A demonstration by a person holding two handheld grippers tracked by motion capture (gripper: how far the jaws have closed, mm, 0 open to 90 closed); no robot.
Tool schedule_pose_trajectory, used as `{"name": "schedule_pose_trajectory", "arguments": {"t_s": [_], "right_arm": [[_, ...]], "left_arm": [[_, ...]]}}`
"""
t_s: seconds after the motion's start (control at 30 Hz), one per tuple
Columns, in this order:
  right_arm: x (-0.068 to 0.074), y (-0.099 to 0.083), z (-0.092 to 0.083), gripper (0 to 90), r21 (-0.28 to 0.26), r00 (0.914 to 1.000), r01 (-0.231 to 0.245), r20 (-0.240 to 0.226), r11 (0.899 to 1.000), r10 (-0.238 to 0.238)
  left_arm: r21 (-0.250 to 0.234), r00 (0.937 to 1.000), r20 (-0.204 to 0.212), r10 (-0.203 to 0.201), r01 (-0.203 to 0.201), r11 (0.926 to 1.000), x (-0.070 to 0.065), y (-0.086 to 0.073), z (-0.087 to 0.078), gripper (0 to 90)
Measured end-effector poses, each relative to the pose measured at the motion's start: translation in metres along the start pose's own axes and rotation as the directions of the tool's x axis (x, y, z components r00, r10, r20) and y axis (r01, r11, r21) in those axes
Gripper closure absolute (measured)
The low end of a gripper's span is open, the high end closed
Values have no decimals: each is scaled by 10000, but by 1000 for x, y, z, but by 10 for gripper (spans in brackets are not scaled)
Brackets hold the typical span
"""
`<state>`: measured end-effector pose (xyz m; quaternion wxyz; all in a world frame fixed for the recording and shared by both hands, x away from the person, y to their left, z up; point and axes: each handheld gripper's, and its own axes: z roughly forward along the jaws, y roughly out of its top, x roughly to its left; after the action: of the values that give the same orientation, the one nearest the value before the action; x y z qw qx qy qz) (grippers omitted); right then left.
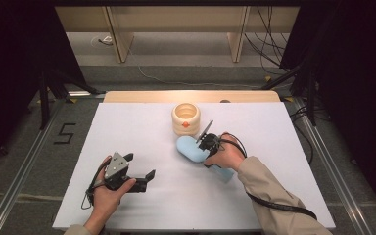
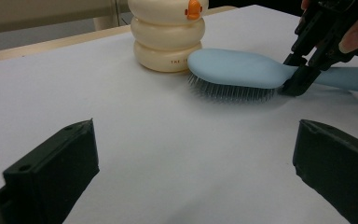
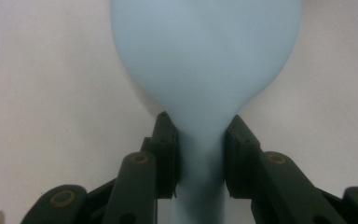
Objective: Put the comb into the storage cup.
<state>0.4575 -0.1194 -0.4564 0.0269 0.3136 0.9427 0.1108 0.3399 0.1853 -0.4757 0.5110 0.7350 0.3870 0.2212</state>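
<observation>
A light blue hairbrush [image 1: 192, 148] lies bristles down on the white table [image 1: 127, 127], its head just in front of a cream ringed pot [image 1: 186, 118] with an orange duck on it. My right gripper [image 1: 207, 152] comes down onto the brush's neck, where head meets handle. In the right gripper view both pads press the neck of the hairbrush [image 3: 205, 56], with the right gripper [image 3: 200, 126] shut on it. From the left gripper view the hairbrush [image 2: 235, 67] rests on its bristles beside the pot [image 2: 168, 35]. My left gripper [image 1: 139, 166] rests near the front left, open and holding nothing [image 2: 196, 126].
A wooden strip [image 1: 191, 96] runs along the table's far edge. Black stands and cables stand on the floor at both sides, and a "5" marking [image 1: 64, 133] lies on the floor at the left. Bare white surface stretches between the two grippers.
</observation>
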Motion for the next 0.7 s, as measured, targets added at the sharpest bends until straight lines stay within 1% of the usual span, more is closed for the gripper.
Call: {"name": "schedule_pose_trajectory", "arguments": {"t_s": [0.2,0.27,0.3,0.37,0.4,0.43,0.5,0.6,0.63,0.67,0.7], "right_arm": [[0,-1,-1,700,-109,10000,-22,35,9999,22],[1,-1,-1,700,-102,9999,-109,31,9999,110],[1,-2,-2,700,-146,10000,-56,20,9999,56],[2,-2,-3,700,-238,9999,-132,25,9996,133],[1,-3,-4,700,-278,10000,-61,-13,9996,61],[2,-3,-5,701,-298,9998,-196,-51,9994,194],[3,-4,-7,700,-365,9998,-178,-21,9992,178],[4,-6,-9,701,-498,9999,-134,-8,9987,134],[4,-7,-12,701,-636,9999,-112,-15,9979,111],[4,-7,-12,701,-636,9999,-112,-15,9979,111],[5,-9,-15,701,-822,9999,-114,-32,9965,112]], "left_arm": [[-3,10000,12,-9,9,10000,0,0,0,0],[-6,10000,5,-19,19,10000,0,0,0,0],[-7,10000,1,-21,21,10000,0,0,0,0],[-8,10000,11,-25,25,10000,0,0,0,0],[-8,10000,11,-25,25,10000,0,0,0,0],[6,10000,1,-7,7,10000,0,0,0,0],[-10,10000,13,-1,1,10000,0,0,0,0],[-18,10000,18,6,-6,10000,-1,0,0,0],[-30,10000,21,-7,7,10000,0,0,0,0],[-30,10000,21,-7,7,10000,0,0,0,0],[-38,10000,21,-13,13,10000,0,0,0,0]]}}
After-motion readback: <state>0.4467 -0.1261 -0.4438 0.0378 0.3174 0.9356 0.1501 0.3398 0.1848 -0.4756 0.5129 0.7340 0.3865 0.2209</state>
